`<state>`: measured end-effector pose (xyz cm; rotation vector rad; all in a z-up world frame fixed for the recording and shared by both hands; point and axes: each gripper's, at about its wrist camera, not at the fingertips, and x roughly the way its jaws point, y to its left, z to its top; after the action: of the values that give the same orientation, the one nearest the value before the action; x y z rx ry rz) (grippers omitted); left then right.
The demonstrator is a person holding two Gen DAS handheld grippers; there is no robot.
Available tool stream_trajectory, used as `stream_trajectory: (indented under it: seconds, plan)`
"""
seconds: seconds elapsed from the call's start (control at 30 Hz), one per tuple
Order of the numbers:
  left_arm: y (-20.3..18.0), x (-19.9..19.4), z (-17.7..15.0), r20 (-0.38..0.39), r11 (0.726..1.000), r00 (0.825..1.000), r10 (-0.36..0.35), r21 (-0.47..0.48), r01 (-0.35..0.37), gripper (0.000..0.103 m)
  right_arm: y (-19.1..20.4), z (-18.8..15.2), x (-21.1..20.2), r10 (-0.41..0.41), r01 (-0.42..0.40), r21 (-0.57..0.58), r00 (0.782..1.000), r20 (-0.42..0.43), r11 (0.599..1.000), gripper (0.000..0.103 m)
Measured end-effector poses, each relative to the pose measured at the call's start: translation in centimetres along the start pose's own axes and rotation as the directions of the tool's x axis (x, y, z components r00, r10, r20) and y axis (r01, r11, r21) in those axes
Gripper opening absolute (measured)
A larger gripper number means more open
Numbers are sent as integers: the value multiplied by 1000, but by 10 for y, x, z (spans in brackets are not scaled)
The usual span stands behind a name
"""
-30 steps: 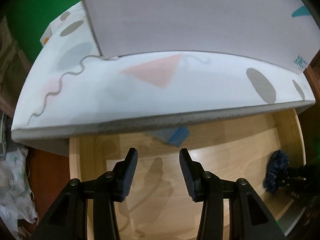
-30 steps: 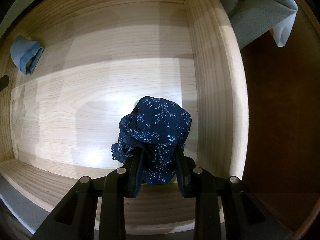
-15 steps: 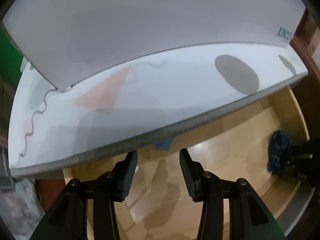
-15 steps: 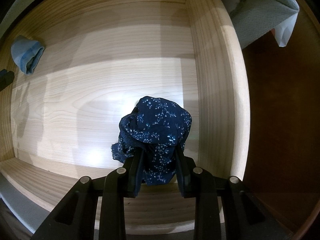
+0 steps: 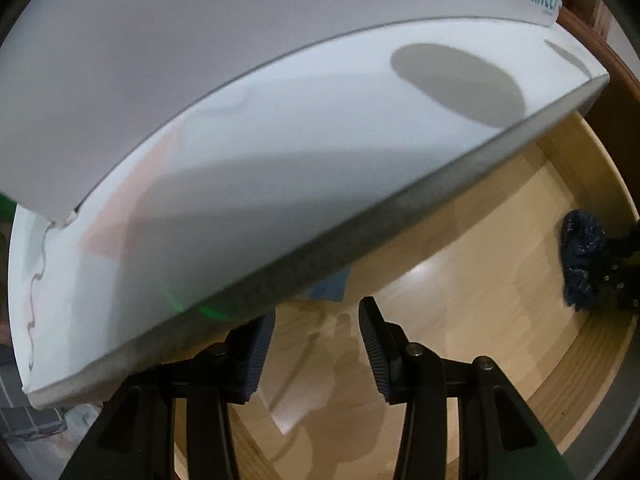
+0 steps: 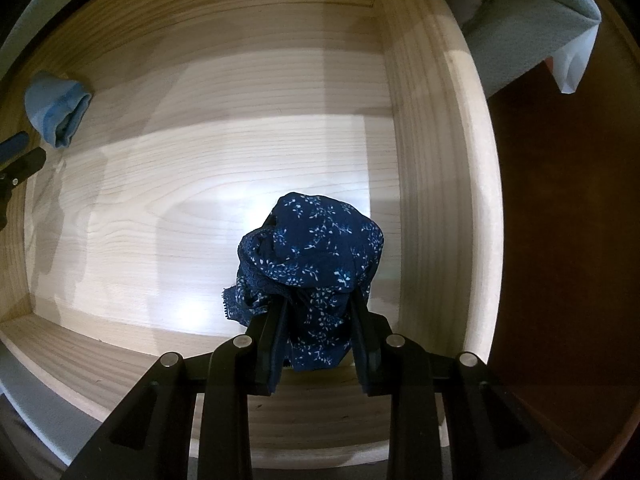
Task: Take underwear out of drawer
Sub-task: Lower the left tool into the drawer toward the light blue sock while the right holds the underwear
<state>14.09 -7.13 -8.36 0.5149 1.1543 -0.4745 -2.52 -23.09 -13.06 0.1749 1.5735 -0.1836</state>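
Since a second ago my left gripper (image 5: 316, 344) has swung leftward and closer under the white patterned pad (image 5: 280, 168), which now fills most of its view, while my right gripper (image 6: 316, 332) has not budged. Its jaws stay clamped narrow on the navy floral underwear (image 6: 316, 256), a soft crumpled bundle with a lace edge, resting low in the drawer (image 6: 436, 184) near its right wall. I judge the grasp done and the lift out still ahead. A second piece, the light blue rolled underwear (image 6: 56, 112), lies in the far left corner, just beyond my left jaws, which stand wide and empty above the floor. That drawer is pale smooth wood with straight grain and a glossy sheen; the pad overhanging its back has a grey fuzzy edge and faint pink and grey shapes.
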Motion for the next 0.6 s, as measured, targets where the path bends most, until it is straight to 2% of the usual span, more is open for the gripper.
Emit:
stream_trajectory:
  seconds: [0.6]
  plan:
    - [0,32,20,5,997,997,72,40,-72,44,0,-2,-1,5,-5,0,1000,1,1000,25]
